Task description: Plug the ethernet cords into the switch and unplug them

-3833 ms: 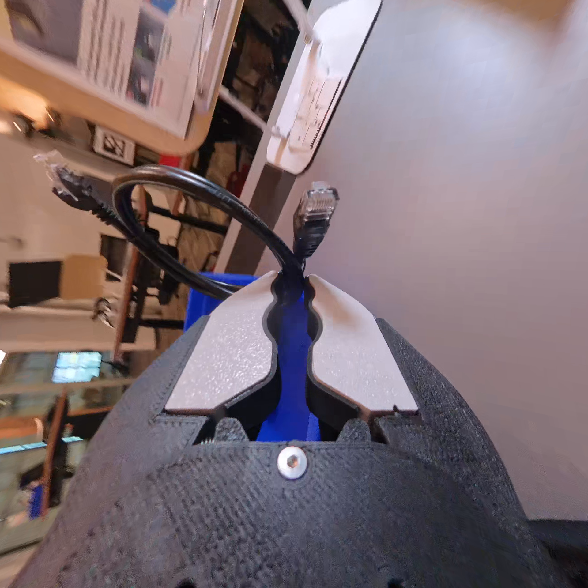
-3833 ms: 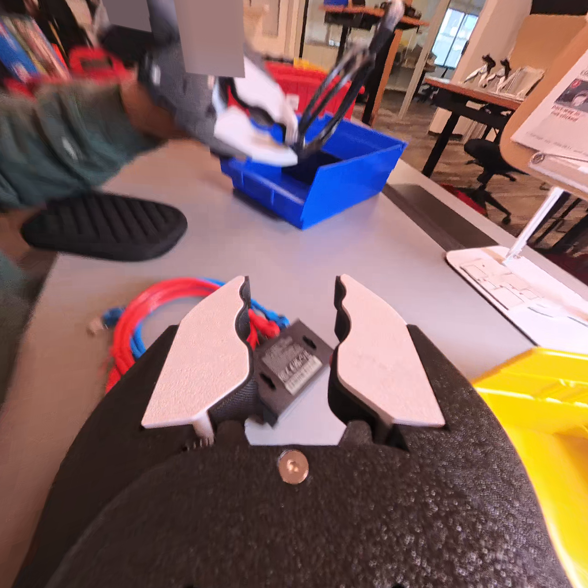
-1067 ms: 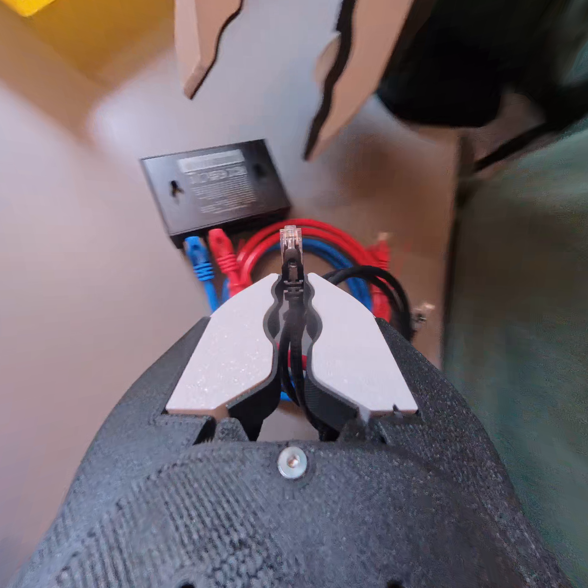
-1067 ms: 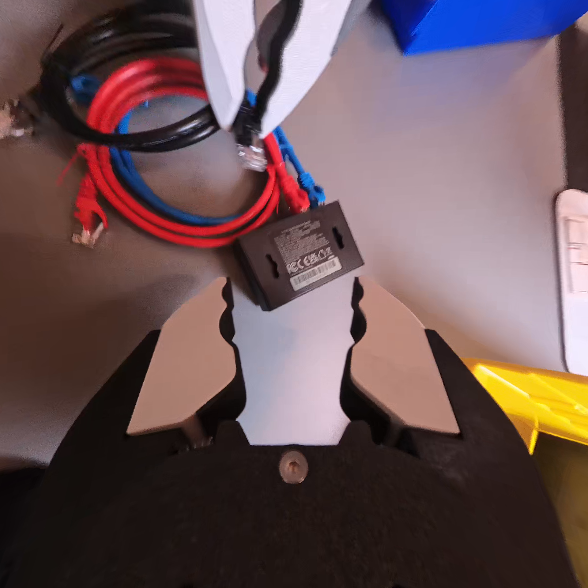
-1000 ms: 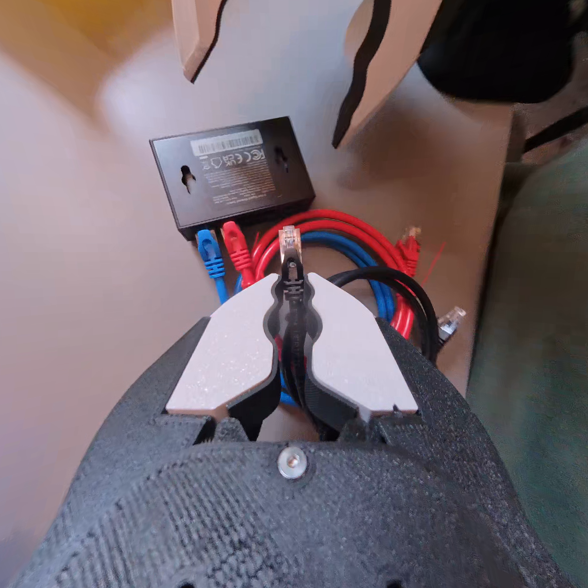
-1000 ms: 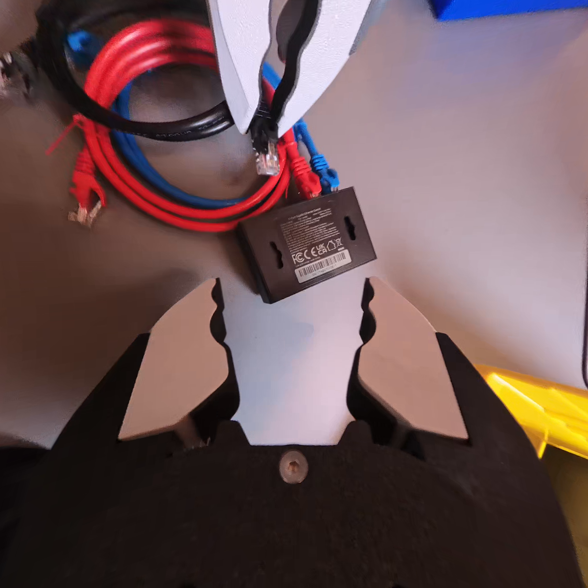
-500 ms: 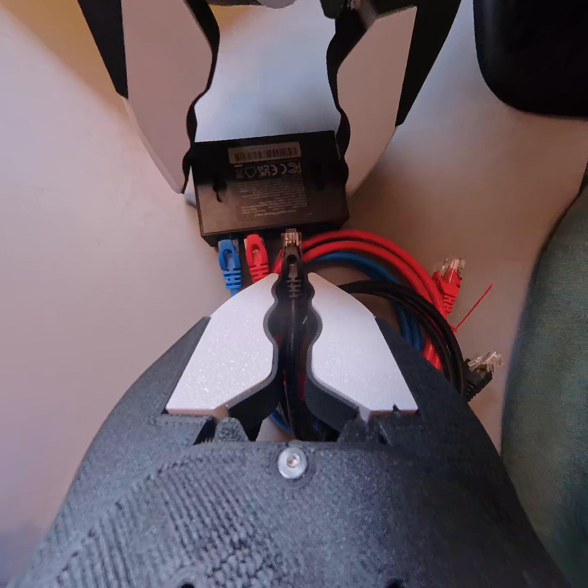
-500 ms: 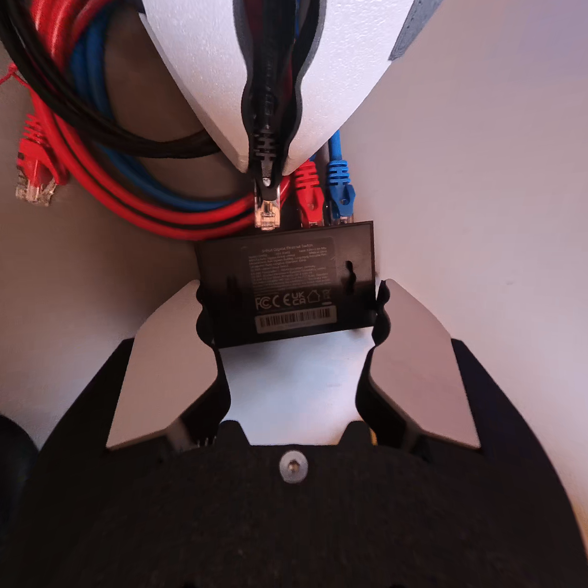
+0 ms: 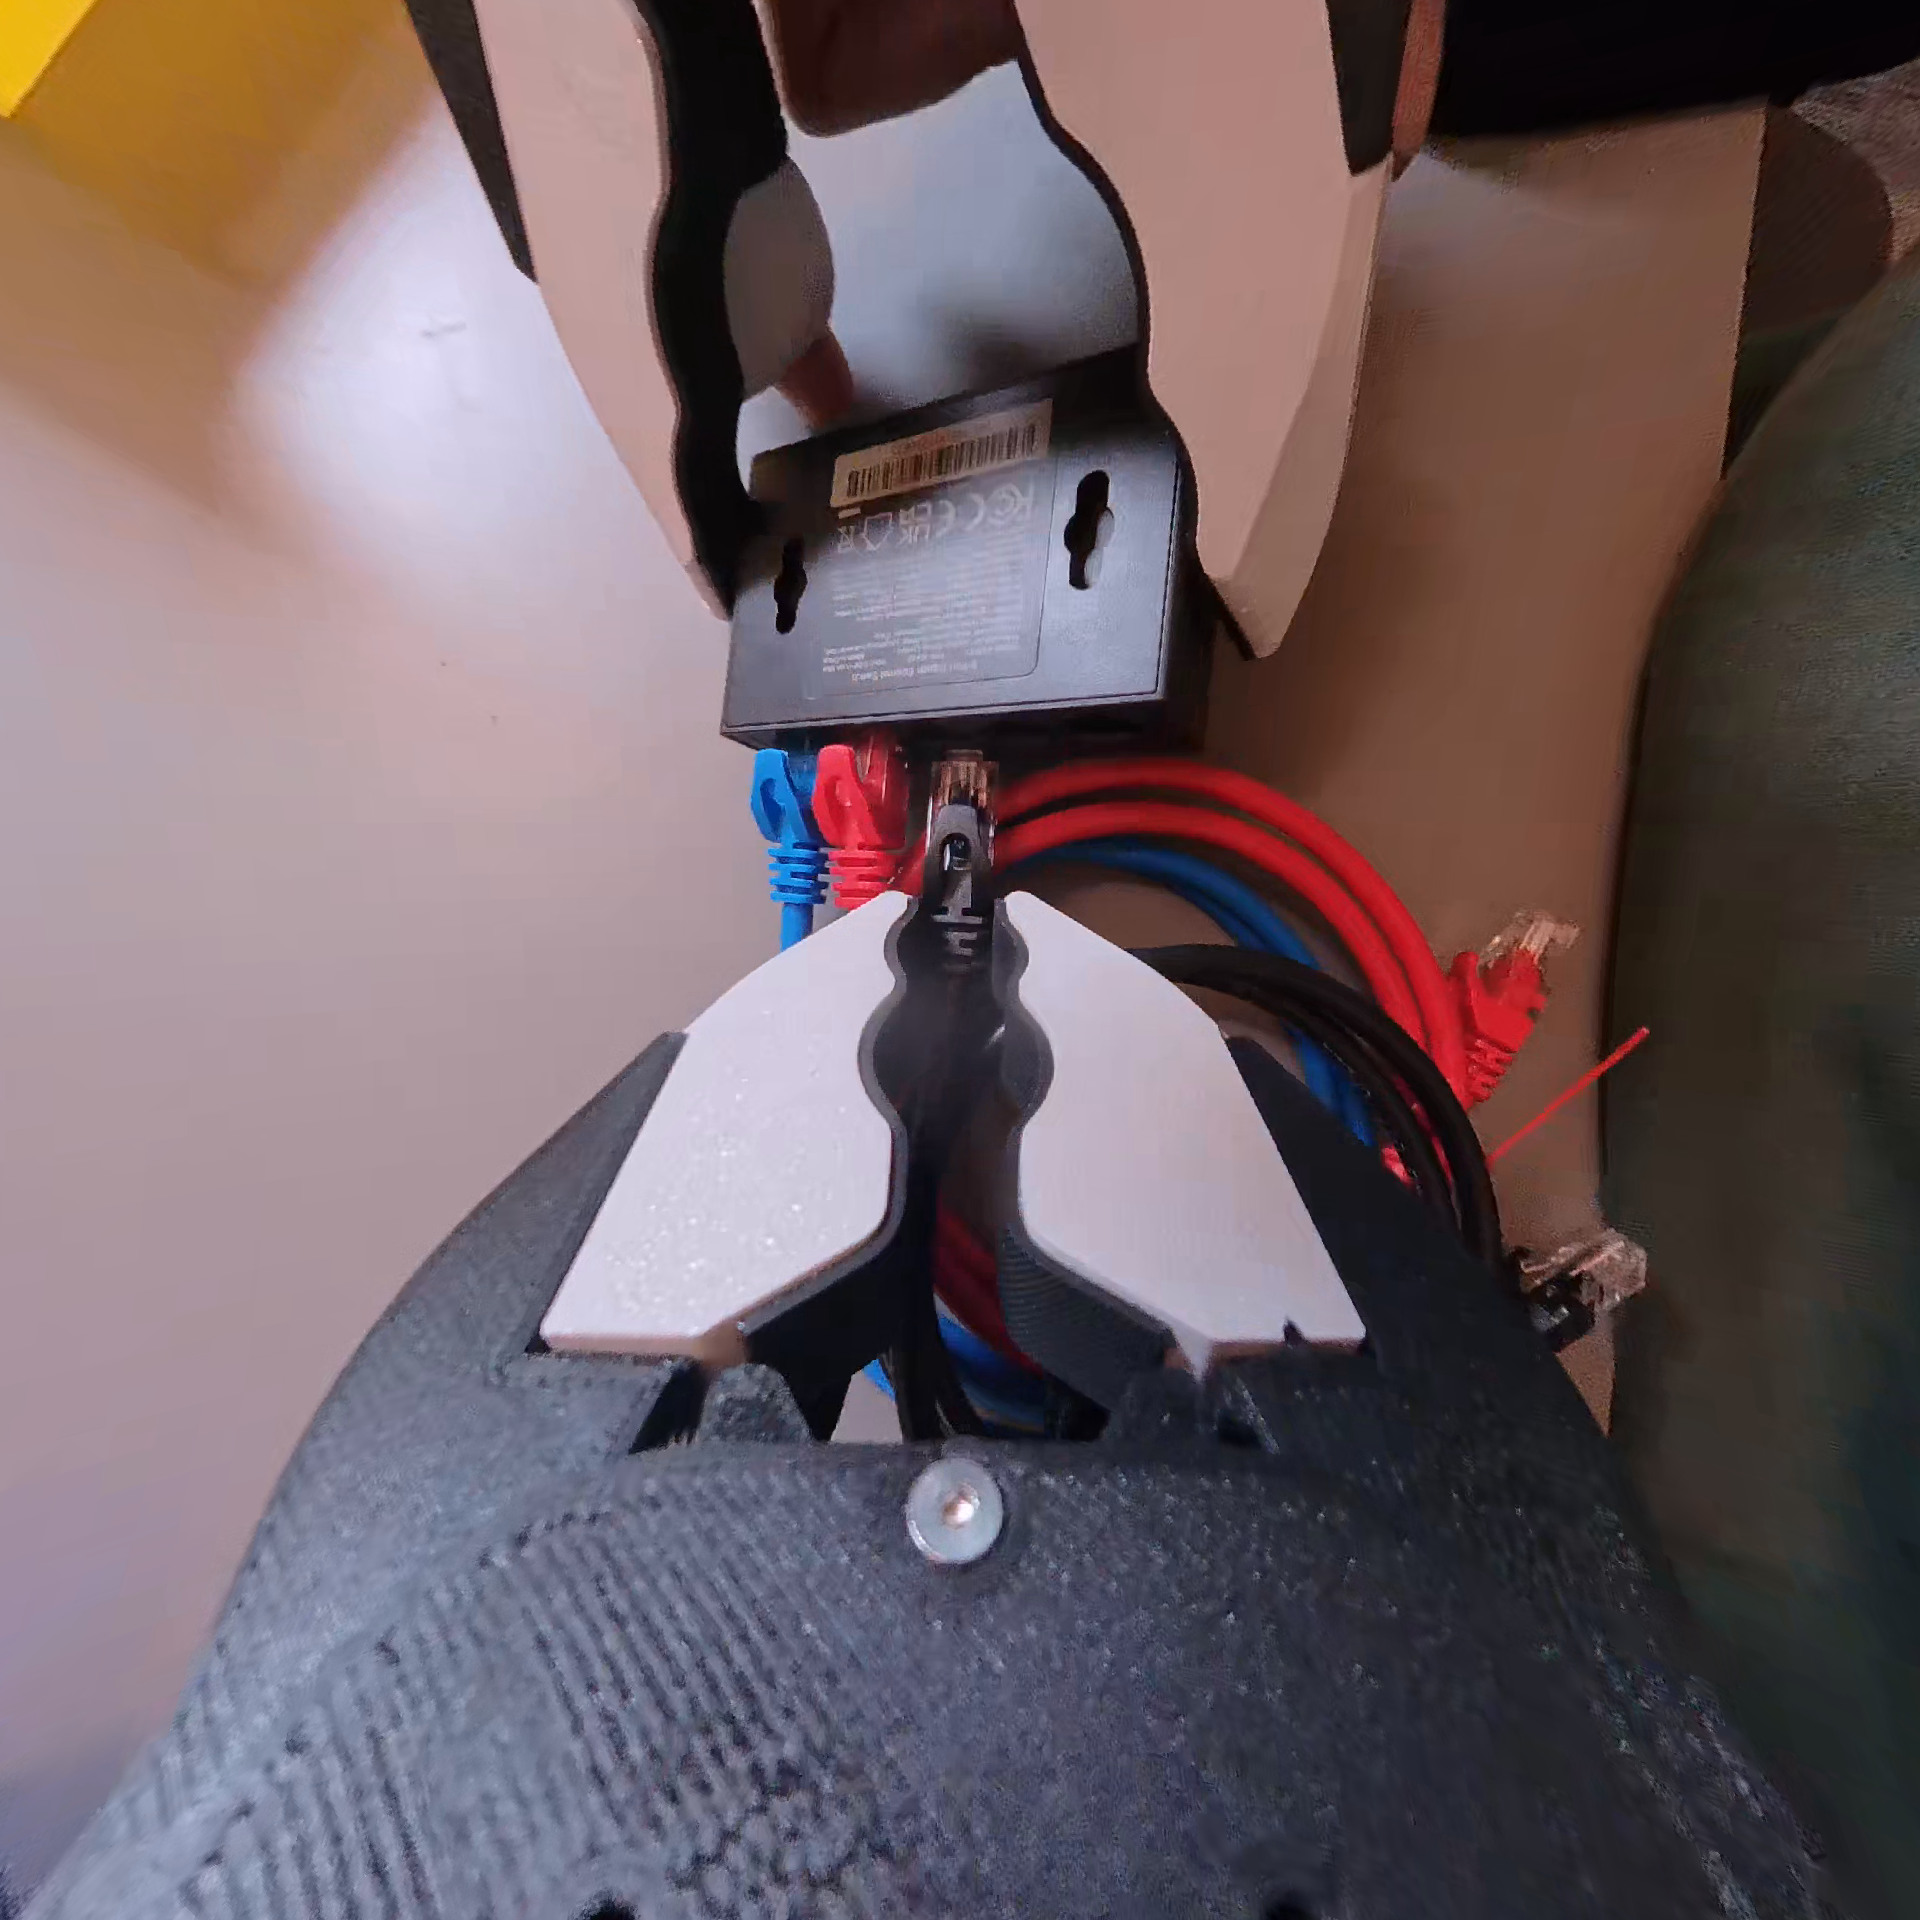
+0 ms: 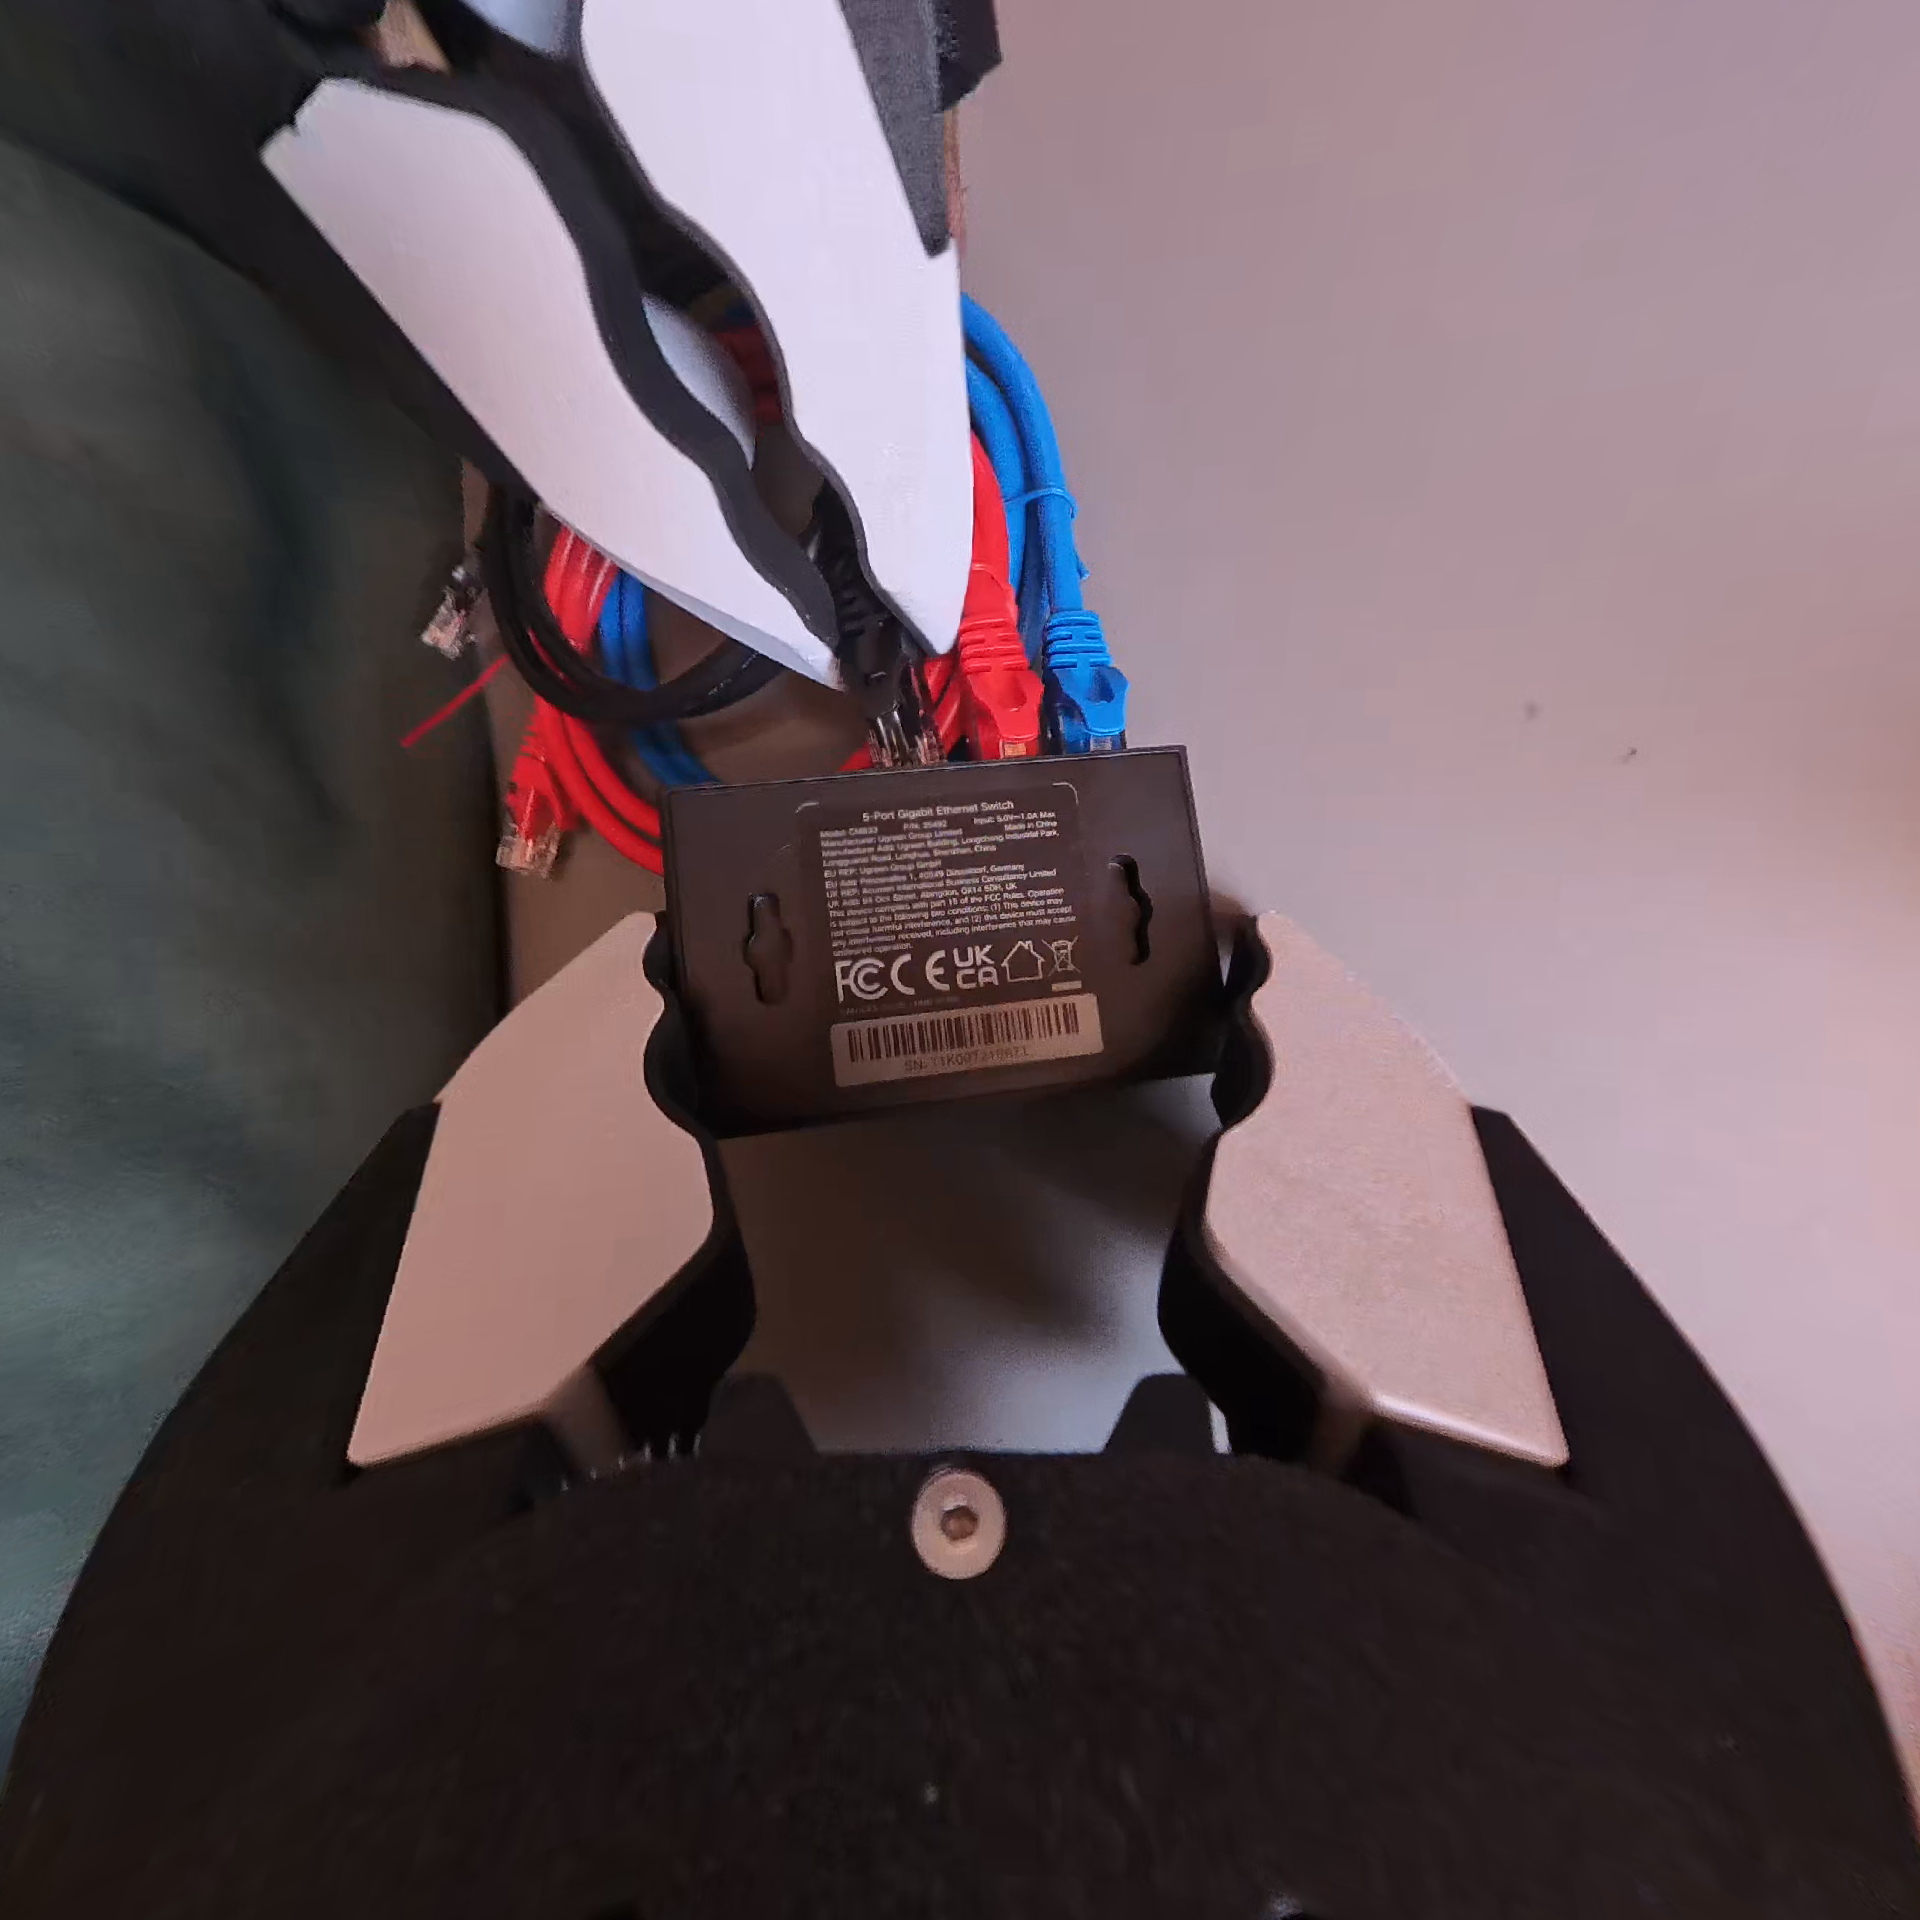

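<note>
Black plug held at the switch's port row.

Left wrist view: the black cord (image 9: 951, 894) is pinched in the nearly closed jaws of the left gripper (image 9: 951, 920), its clear tip just at the switch (image 9: 961, 613), beside the seated red plug (image 9: 860, 805) and blue plug (image 9: 781, 821).
Right wrist view: the switch is clamped by its sides in the wide-set jaws of the right gripper (image 10: 951, 997), over the counter (image 10: 1455, 520).
</note>
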Available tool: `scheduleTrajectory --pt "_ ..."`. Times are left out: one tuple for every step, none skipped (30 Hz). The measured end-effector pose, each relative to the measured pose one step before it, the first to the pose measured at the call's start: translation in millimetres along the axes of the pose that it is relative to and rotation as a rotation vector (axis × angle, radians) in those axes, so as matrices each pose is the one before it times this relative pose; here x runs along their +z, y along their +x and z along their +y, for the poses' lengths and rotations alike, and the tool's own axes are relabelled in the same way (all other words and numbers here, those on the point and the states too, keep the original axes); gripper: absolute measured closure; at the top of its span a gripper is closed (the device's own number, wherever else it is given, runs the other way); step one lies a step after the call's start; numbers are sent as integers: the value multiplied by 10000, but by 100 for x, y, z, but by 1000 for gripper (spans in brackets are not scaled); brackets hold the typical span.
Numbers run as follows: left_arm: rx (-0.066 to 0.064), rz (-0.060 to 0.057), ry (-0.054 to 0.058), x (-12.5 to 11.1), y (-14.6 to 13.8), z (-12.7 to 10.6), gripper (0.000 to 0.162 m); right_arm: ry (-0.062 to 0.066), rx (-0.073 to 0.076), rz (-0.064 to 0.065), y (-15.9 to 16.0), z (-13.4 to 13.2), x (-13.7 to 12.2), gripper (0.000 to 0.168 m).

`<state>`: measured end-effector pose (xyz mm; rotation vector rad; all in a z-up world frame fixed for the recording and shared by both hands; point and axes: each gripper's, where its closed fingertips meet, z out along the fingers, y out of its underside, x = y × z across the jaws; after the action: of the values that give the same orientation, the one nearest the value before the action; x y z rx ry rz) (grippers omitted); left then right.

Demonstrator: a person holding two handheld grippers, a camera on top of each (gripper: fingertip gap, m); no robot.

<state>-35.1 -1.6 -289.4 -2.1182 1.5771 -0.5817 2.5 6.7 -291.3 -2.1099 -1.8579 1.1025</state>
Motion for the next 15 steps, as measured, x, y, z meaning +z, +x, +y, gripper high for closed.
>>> scheduleTrajectory --pt "76 -72 121 22 -46 -55 149 73 189 29 -32 6 -48 68" --pt "75 58 149 17 35 -36 149 -17 -10 97 12 83 3 68" --pt "11 154 141 -65 102 26 146 -13 -35 85 -9 36 34 68" --pt "-69 152 113 -204 95 -12 142 24 2 37 -7 -16 37 68" --pt "-28 73 119 -329 33 -80 136 52 29 -12 5 -24 -5 68" --pt "86 -159 218 -440 -227 -298 132 81 53 -49 -7 -45 -29 68" --pt "255 -201 258 -442 -162 -462 131 111 103 -83 5 -60 -55 68" --pt "400 -128 277 -333 97 -556 131 101 111 -95 5 -59 -58 68" --pt "429 -100 203 -160 232 -511 131 73 111 -88 40 -56 -103 68" --pt "412 -204 136 66 104 -444 132 66 96 -103 48 -42 -100 69" --pt "443 -299 101 265 -15 -402 131 74 156 -134 13 -84 -96 69" --pt "511 -250 116 412 96 -422 131 63 184 -147 4 -119 -82 69" --pt "509 -206 103 471 199 -417 129 44 159 -120 3 -94 -63 69" --pt "502 -302 22 437 19 -362 125 31 155 -91 9 -100 -50 69" --pt "568 -240 -115 347 56 -125 121 23 140 -56 49 -69 -63 69"
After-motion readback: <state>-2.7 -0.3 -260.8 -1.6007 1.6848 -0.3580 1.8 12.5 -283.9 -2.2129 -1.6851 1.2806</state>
